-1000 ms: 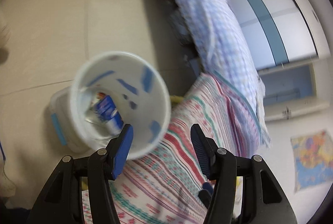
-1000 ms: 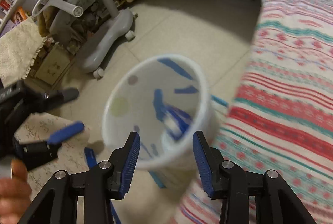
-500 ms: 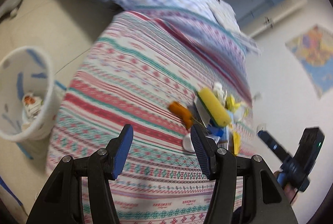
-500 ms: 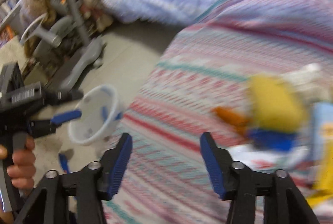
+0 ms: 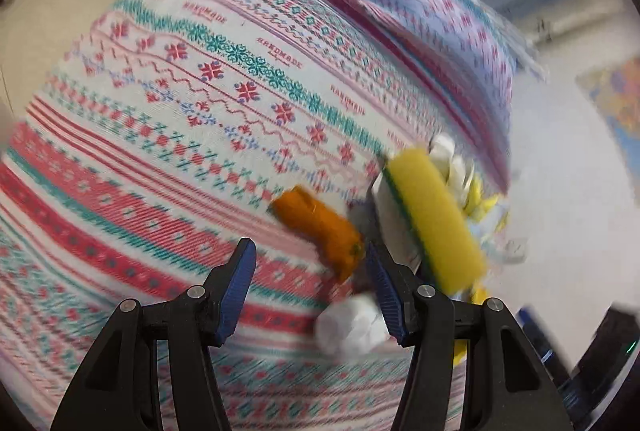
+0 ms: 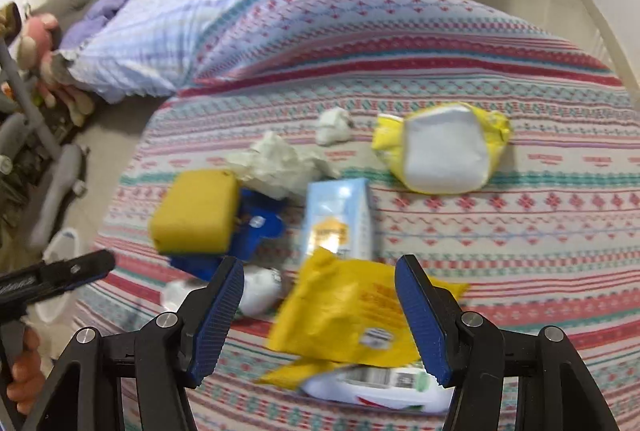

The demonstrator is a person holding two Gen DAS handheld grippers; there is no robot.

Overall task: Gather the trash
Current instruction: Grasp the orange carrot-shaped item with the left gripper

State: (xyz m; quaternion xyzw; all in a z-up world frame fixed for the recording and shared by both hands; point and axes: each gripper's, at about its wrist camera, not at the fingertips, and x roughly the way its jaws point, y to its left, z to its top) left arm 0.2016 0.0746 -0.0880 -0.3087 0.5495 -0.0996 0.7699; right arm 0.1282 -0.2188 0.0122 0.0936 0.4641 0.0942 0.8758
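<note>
A woven striped bedspread (image 6: 520, 79) covers the bed, beige floor tiles (image 6: 112, 135) at its left edge. Trash clusters mid-bed: crinkled yellow wrapper (image 6: 348, 311), blocky yellow sponge (image 6: 194, 211), flat light-blue carton (image 6: 338, 219), crumpled tissue (image 6: 276, 163). Right gripper (image 6: 320, 315) spread above the wrapper, left gripper (image 5: 310, 287) spread, empty.

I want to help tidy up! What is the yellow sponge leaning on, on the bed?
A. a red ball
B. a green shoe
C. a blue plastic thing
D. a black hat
C: in the right wrist view the yellow sponge sits against a blue plastic thing on the striped blanket.
</note>
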